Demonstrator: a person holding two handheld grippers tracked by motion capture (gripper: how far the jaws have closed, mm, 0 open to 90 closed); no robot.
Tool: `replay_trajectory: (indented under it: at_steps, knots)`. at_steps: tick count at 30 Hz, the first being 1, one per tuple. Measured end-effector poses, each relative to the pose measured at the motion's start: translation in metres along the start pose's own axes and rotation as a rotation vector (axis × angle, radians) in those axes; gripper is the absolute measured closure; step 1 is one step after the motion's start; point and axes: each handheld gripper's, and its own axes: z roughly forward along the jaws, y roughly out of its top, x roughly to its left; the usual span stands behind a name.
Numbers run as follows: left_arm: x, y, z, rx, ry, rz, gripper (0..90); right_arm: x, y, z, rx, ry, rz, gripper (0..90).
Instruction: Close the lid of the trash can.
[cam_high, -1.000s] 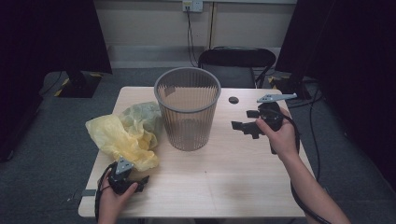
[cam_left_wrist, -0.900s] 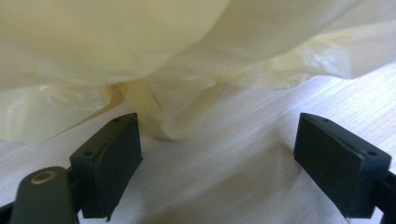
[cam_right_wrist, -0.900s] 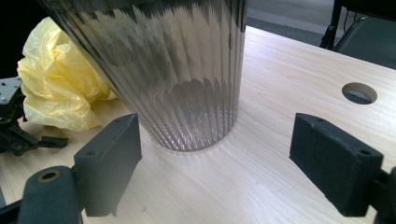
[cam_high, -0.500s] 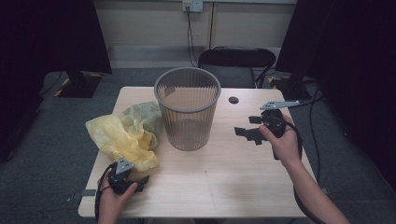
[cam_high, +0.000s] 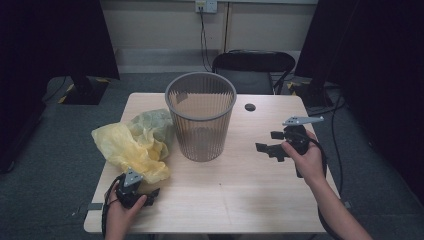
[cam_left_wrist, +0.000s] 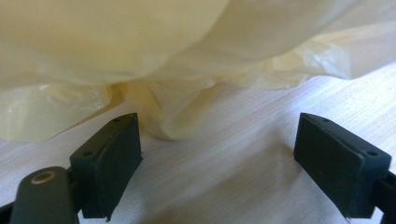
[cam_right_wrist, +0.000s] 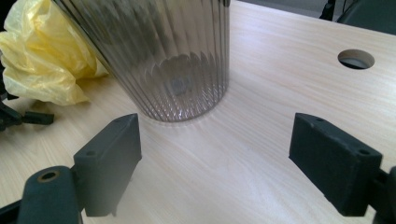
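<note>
While you hold a gripper in each hand at the wooden table (cam_high: 240, 195), your left gripper (cam_high: 148, 193) sits low at the near left corner, its jaws spread wide with nothing between them. In the left gripper view the two black pads (cam_left_wrist: 109, 158) rest just above the tabletop, and a fold of the yellow plastic bag (cam_left_wrist: 168, 60) hangs down just beyond the left one, near it but not pinched. From the high view that bag (cam_high: 132, 145) lies crumpled on the left side of the table, its far edge pressed against the wastebasket (cam_high: 201, 116) and its near edge just in front of your left gripper.

Your right gripper (cam_high: 268, 143) is held above the right side of the table, pointing left toward the wastebasket, with your right hand (cam_high: 306, 159) wrapped around its body and the grey plate (cam_high: 302, 120) on top. Its jaws are also wide apart and empty. In the right gripper view the ribbed grey wastebasket (cam_right_wrist: 163, 56) stands upright ahead of the pads, apart from them, with the yellow bag (cam_right_wrist: 44, 60) behind it to the left.

A round hole (cam_high: 250, 107) in the tabletop lies beyond your right gripper, beside the wastebasket. A black chair (cam_high: 252, 67) stands past the far edge of the table.
</note>
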Motion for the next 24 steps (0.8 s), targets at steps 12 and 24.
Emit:
replay_trajectory:
  at_steps: [12, 24]
  knots:
    - [0.000, 0.000, 0.000, 0.000, 0.000, -0.001, 14.3, -0.007, -0.021, 0.003, 0.008, -0.001, 0.009, 15.7]
    - [0.000, 0.000, 0.000, 0.000, 0.000, 0.000, 14.4, -0.014, -0.038, 0.003, 0.014, -0.011, 0.018, 15.7]
